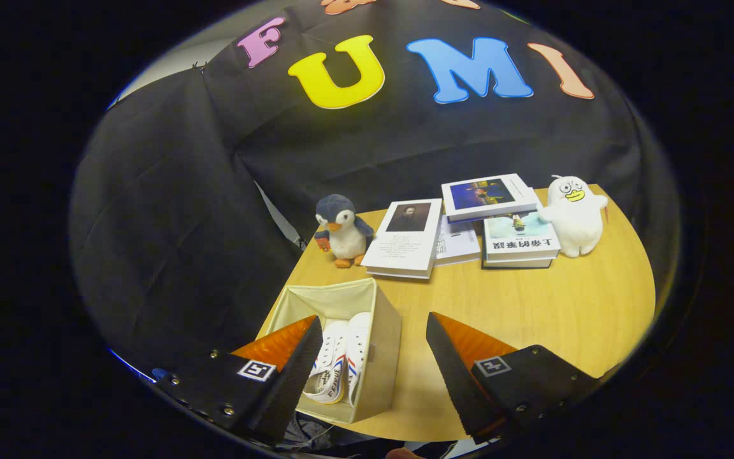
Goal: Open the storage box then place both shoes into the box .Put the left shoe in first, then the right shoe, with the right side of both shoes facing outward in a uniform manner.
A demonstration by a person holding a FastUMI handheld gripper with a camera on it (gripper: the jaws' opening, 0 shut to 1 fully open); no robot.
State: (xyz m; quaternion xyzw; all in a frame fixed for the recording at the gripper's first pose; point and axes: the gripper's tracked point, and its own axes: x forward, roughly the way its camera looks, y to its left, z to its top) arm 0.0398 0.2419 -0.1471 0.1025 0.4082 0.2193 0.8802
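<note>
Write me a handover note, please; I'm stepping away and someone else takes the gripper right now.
Gripper: open, holding nothing, fingers spread above the table.
Storage box: open, between and just ahead of the fingers, partly behind the left one.
Shoes: both white shoes lie side by side in the box.
Done: box opened, shoes in.
Left: check that their right sides face outward; I can't tell from here.

Even overhead light, table (532, 306) bright w/ mild glare; fisheye bends edges; centre sharp, gripper (373, 357) fingers slightly soft, spread apart.
</note>
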